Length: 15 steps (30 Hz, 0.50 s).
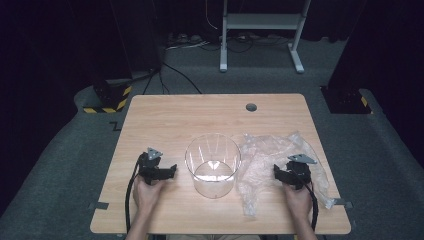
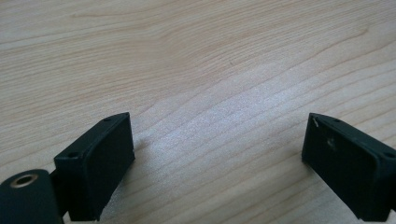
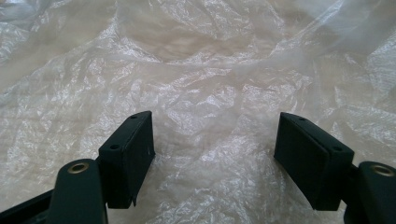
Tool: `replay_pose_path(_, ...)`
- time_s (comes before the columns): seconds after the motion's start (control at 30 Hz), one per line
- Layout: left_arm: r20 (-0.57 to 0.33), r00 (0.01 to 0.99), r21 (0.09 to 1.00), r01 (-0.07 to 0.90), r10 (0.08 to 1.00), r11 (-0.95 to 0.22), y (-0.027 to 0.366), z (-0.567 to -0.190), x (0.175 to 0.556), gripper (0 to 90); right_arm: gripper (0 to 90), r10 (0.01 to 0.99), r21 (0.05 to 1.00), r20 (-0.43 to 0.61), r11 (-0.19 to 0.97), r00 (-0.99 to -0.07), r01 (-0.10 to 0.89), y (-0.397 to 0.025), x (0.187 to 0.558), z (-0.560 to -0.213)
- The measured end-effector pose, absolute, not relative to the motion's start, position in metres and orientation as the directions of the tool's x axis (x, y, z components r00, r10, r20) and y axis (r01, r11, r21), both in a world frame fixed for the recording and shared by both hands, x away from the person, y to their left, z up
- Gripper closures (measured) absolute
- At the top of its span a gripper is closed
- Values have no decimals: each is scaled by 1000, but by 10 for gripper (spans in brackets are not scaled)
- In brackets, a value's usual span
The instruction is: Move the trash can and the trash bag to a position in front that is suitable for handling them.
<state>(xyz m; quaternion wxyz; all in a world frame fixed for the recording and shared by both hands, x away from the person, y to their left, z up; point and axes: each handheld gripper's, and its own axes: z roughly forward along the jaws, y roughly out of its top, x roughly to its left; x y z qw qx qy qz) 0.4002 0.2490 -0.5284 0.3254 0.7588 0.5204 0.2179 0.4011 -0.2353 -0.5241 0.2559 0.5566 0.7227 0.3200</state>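
A clear round plastic container (image 1: 213, 165) stands upright near the middle of the wooden table (image 1: 200, 115). To its right lies a crumpled clear plastic bag (image 1: 270, 155). My left gripper (image 1: 171, 171) rests on the table left of the container, open, with bare wood (image 2: 215, 102) between its jaws (image 2: 217, 158). My right gripper (image 1: 276, 172) sits over the bag, open. The wrinkled bag (image 3: 210, 84) lies under and between the right gripper's (image 3: 214, 156) jaws, which hold nothing.
A round cable hole (image 1: 251, 107) sits near the table's far edge. Beyond the table stand a white metal frame (image 1: 260, 30) and floor cables (image 1: 175, 70). Black stands with yellow-striped bases (image 1: 107, 97) flank the table on grey carpet.
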Motion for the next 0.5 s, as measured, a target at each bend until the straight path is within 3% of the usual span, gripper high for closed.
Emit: replay_pose_path(0.5, -10, 346, 729, 645, 938, -231, 250, -528, 398, 146, 281, 968, 748, -15, 177, -250, 640, -235, 401, -524)
